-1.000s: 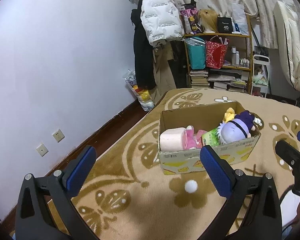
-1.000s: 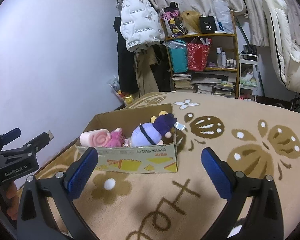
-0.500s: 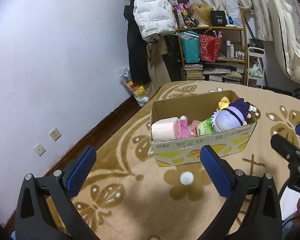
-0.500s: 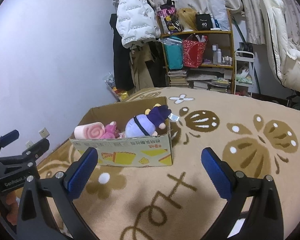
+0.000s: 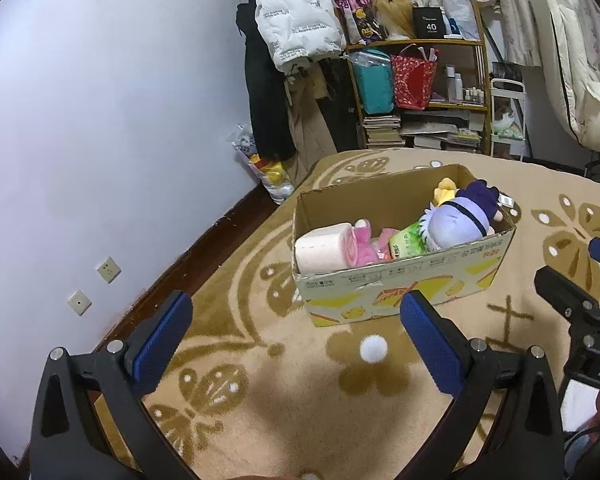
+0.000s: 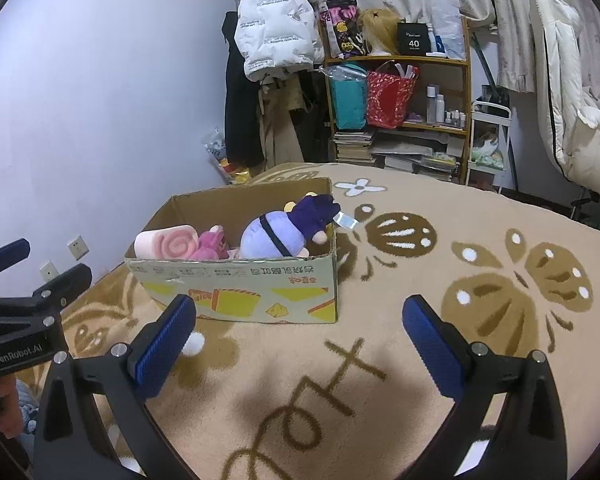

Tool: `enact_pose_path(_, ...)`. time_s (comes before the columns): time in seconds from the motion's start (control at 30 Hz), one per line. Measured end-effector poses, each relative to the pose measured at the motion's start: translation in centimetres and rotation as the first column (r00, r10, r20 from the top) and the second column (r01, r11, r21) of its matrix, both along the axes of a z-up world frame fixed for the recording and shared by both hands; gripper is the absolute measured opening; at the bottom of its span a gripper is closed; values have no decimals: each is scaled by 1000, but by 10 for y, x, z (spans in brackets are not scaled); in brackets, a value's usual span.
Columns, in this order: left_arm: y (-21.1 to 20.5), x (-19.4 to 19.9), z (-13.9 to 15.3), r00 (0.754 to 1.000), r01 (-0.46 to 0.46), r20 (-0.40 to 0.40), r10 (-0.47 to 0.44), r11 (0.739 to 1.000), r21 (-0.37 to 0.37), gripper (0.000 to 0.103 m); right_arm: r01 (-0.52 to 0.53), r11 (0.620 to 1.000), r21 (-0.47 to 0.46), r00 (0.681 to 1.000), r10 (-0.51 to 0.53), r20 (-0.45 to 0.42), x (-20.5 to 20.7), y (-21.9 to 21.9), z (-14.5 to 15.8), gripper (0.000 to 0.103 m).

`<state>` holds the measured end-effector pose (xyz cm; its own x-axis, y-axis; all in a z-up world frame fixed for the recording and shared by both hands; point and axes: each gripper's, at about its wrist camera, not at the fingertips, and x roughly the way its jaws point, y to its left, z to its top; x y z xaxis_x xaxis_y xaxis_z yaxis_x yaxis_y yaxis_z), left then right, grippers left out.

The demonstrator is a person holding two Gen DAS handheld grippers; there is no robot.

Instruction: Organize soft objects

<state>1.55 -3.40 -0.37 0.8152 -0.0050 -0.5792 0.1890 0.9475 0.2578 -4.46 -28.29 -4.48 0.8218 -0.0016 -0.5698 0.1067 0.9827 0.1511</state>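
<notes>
Left gripper [image 5: 294, 330] hangs wide apart, empty, over the rug [image 5: 260, 380]. Cardboard box [image 6: 240, 292] ahead holds the pink roll plush [image 6: 168, 242] and purple doll [image 6: 280, 232]. Right gripper [image 6: 298, 332] likewise spread, empty.

We see a matt printed cardboard box [image 5: 404, 276] holding fuzzy plush toys [image 5: 456, 224] on a thick pile rug [image 6: 380, 360].
</notes>
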Motion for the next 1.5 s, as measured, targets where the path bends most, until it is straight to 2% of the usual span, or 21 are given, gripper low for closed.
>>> enact_pose_path(0.5, 3, 4, -2, 1000, -21, -10, 21, 1000, -3, 103, 14, 1000, 18, 1000, -14, 6, 1, -7, 0, 103)
enact_pose_path(0.83, 1, 1, -5, 1000, -19, -9, 19, 999, 28, 103, 18, 1000, 22, 1000, -18, 6, 1, -8, -1, 103)
enact_pose_path(1.5, 2, 5, -5, 1000, -25, -17, 25, 999, 21, 103, 26, 999, 22, 1000, -26, 9, 1, -8, -1, 103)
